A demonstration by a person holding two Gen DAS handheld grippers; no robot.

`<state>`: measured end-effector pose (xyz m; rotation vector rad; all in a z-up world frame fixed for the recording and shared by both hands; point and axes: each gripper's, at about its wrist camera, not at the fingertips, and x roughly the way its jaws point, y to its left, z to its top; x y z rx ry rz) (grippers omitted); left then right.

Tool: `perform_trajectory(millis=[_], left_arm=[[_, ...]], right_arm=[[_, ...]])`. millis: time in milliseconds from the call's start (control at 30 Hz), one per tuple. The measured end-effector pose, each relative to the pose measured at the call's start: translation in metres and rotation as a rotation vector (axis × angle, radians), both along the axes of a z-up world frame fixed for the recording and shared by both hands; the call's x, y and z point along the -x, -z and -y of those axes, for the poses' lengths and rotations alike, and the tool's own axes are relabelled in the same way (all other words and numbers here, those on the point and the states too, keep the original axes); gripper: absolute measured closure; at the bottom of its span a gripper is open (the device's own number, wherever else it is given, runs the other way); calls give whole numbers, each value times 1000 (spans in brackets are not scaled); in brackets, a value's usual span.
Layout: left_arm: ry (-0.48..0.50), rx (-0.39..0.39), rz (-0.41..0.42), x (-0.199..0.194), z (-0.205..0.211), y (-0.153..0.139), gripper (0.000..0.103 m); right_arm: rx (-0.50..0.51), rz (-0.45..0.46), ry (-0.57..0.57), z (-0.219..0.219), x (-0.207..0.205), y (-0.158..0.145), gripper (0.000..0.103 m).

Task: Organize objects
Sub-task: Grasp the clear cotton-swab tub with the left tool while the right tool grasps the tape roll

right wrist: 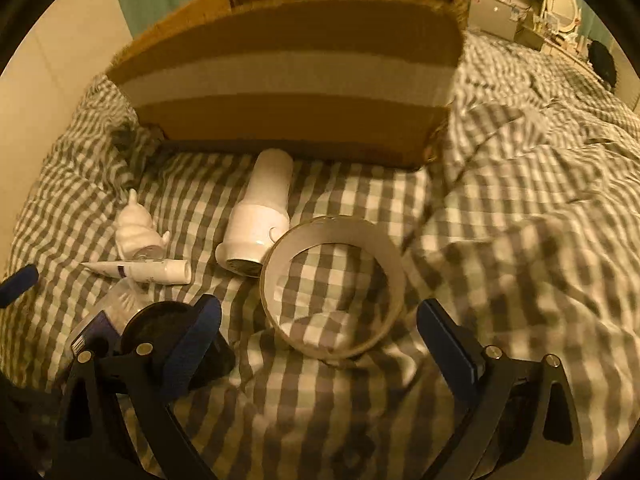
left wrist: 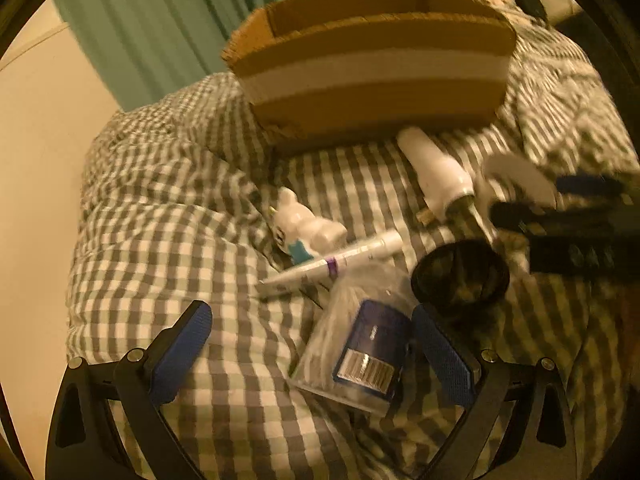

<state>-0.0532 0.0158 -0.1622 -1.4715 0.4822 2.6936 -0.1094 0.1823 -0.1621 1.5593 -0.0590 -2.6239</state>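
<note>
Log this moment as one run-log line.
left tongs: open, over cotton-swab packet | right tongs: open, around tape roll | striped basket: behind, on checked bedding

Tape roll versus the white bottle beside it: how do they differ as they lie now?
The tape roll is an open ring with checked bedding showing through its middle; the white bottle is a solid, closed cylinder. The roll lies flat; the bottle lies on its side, pointing toward the striped basket. Both rest on the bedding, ungripped.
</note>
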Motion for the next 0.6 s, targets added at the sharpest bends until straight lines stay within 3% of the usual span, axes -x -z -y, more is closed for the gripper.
perform_trajectory(millis=[133, 233, 300, 333, 400, 600], left_arm=[[4, -34, 72, 9, 2, 18, 1], [-1, -98, 136, 15, 7, 32, 3], [-1, -127, 163, 18, 8, 38, 9], [5, -136, 169, 18, 7, 39, 13], [34, -155, 180, 18, 3, 41, 32], [38, -158, 154, 11, -1, 33, 34]], right_arm=[[-17, 33, 5, 2, 10, 12, 13], [-38, 43, 16, 1, 9, 16, 24], [-30, 42, 25, -2, 8, 17, 26], [-27, 40, 26, -2, 7, 16, 26], [-30, 38, 25, -2, 6, 16, 26], [-8, -9, 37, -2, -7, 5, 27]])
